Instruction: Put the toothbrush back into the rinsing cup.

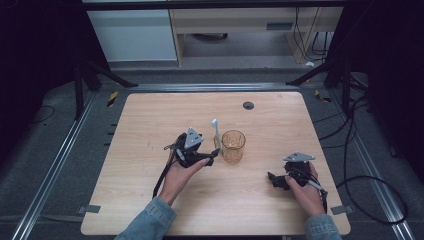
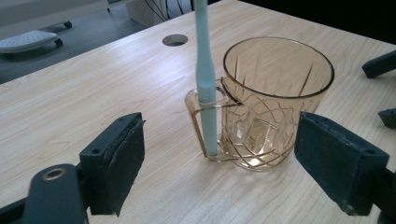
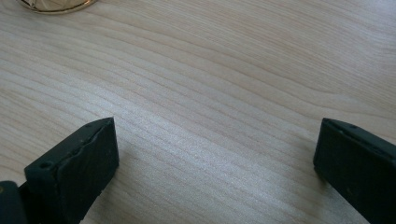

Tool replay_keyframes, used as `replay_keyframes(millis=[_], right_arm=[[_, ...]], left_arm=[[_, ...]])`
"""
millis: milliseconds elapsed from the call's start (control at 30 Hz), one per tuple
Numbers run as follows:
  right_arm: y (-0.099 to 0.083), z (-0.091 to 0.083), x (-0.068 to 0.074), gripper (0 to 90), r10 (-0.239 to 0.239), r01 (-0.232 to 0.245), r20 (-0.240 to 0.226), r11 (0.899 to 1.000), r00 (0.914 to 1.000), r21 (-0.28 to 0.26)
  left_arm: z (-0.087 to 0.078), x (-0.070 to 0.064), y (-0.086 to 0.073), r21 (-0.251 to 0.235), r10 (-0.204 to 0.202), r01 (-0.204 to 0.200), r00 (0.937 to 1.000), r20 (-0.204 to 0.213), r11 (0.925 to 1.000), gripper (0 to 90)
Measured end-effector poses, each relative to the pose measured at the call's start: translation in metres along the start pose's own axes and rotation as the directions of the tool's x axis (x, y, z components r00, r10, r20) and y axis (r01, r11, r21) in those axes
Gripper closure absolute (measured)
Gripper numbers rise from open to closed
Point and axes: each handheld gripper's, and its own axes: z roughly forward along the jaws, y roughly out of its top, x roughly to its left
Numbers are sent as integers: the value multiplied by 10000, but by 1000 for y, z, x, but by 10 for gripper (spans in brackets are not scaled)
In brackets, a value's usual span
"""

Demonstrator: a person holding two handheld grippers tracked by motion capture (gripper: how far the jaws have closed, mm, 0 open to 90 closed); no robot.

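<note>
- Left tongs (image 2: 219, 163) spread wide, holding nothing; pads sit either side of the cup (image 2: 268, 102) but clear of it, just short of its base.
- Right tongs (image 3: 215, 172) also spread, empty, low over bare table (image 3: 210, 70), well apart from the cup. High view puts them near the right front of the table (image 1: 150, 125).
- Cup: amber, see-through, upright, near table centre (image 1: 233, 146). Handle faces the left tongs.
- Toothbrush (image 2: 205, 79): pale blue, stands upright with its stem threaded through the handle loop, outside the cup, lower end down by the table. In the high view it shows just left of the cup (image 1: 216, 131).
- Judgement: left tongs look lined up either to take the brush stem or to clamp the cup; cannot tell which.
- Risks:
  - Brush is only propped by the loop. Any nudge to the handle or stem could tip it out and drop it on the table.
  - Closing on the cup body: smooth curved wall plus wide span, so pads may slip or skate the cup forward.
  - Closing off-centre on the stem would lever the cup over, since stem bears on the loop.
  - Lifting the brush at a tilt could snag it in the loop and drag the cup along.
  - Right tongs are too far off to steady the cup.
</note>
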Motion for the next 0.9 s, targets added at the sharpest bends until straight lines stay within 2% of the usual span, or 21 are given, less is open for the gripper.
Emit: replay_keyframes(millis=[33,100,133,200,233,367,467,533,600,633,733,900], right_arm=[[0,0,0,4,8,-8,-1,10000,10000,3],[0,0,0,4,5,-5,-1,10000,10000,3],[0,0,0,4,4,-4,-3,10000,10000,1],[0,0,0,4,1,-1,0,10000,10000,4],[0,0,0,4,0,0,0,10000,10000,2],[0,0,0,4,4,-4,-3,10000,10000,3],[0,0,0,4,4,-4,-3,10000,10000,2],[0,0,0,4,5,-5,-3,10000,10000,2],[0,0,0,4,4,-4,-2,10000,10000,3],[0,0,0,4,9,-9,-2,10000,10000,5],[0,0,0,4,28,-28,-1,10000,10000,9],[0,0,0,4,-3,3,12,10000,10000,9]], left_arm=[[0,-2,0,1,-33,33,10000,37,10000,149],[1,-4,0,197,170,-171,9998,81,9997,142],[1,-4,0,353,135,-139,9998,123,9993,140],[1,-6,1,359,19,-26,9998,193,9994,133],[0,-7,2,417,87,-96,9997,222,9991,131],[-4,-10,4,873,111,-143,9992,373,9961,111],[-10,-9,5,1287,179,-220,9993,332,9914,98],[-15,-7,6,1755,268,-300,9994,210,9840,88],[-18,-5,7,1947,301,-313,9995,90,9804,81],[-20,-4,7,2045,452,-437,9990,-27,9779,73],[-24,-1,8,2177,601,-540,9980,-212,9745,68],[-31,10,9,2140,406,-262,9972,-632,9765,68]])
